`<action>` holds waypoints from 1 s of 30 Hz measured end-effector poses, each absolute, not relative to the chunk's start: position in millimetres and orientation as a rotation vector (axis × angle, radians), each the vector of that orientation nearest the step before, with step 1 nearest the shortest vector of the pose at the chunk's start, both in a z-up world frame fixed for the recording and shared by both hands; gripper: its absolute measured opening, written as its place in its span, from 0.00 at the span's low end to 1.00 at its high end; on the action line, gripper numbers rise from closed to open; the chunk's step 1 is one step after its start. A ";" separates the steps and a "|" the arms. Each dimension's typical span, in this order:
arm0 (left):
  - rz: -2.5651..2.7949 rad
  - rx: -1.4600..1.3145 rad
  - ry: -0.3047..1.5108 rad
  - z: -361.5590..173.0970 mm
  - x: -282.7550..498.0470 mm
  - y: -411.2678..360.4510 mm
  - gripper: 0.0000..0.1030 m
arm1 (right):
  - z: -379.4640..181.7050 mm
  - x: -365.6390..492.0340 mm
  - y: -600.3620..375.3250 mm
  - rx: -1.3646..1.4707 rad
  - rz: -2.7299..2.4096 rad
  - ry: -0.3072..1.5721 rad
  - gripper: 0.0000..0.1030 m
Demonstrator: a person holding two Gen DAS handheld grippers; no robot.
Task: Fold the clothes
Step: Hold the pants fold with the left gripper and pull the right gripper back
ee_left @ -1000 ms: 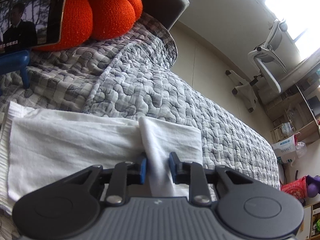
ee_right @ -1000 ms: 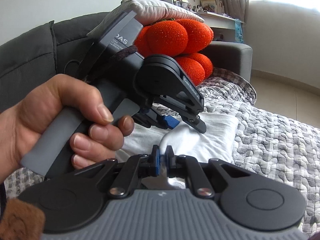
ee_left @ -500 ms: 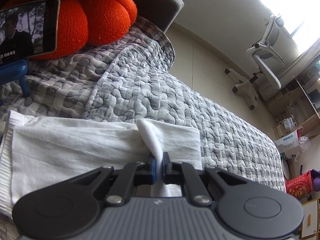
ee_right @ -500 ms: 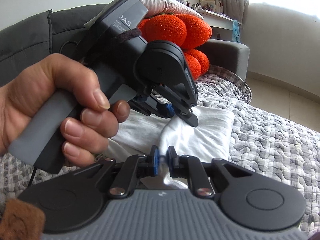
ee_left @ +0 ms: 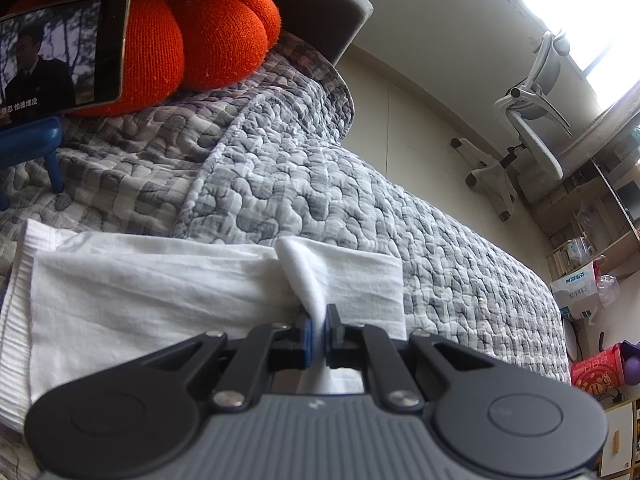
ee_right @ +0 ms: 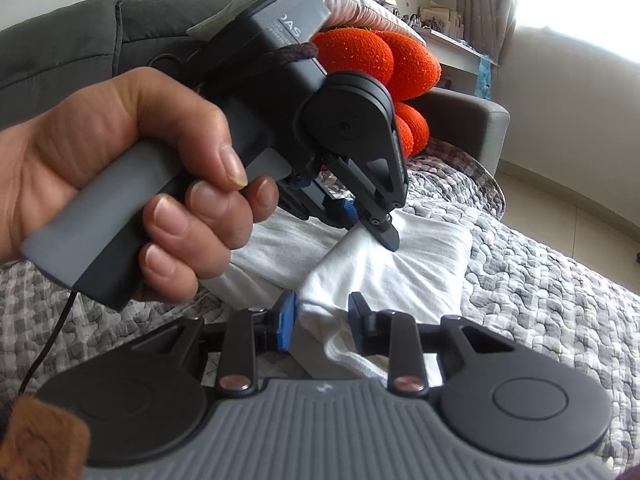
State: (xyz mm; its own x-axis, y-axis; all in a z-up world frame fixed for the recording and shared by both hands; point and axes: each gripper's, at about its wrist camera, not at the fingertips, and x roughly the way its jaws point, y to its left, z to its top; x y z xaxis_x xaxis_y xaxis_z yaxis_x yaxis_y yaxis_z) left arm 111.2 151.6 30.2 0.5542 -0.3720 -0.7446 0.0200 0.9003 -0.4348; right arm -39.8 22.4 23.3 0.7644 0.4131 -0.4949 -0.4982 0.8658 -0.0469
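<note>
The white garment (ee_left: 152,280) lies part-folded on the grey quilted bedspread (ee_left: 400,216), and the left gripper (ee_left: 316,334) is clenched on a raised ridge of it — likely to keep that fold from slipping. The right gripper (ee_right: 322,320) has just been opening: its jaws stand apart with the cloth's edge loose between them, probably to re-grip.

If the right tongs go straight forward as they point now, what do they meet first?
Most likely the white garment: its fold already lies between the opened right tongs.
</note>
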 end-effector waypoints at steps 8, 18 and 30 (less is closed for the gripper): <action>-0.240 -0.406 0.963 30.4 110.9 154.6 0.06 | 16.3 -30.8 28.8 -0.238 0.470 0.532 0.34; -0.239 -0.410 0.968 29.3 110.9 156.7 0.06 | 22.5 -49.5 40.8 -0.287 0.591 0.515 0.24; -0.237 -0.423 0.972 28.7 111.4 157.8 0.06 | 11.2 -33.9 48.1 -0.290 0.508 0.547 0.35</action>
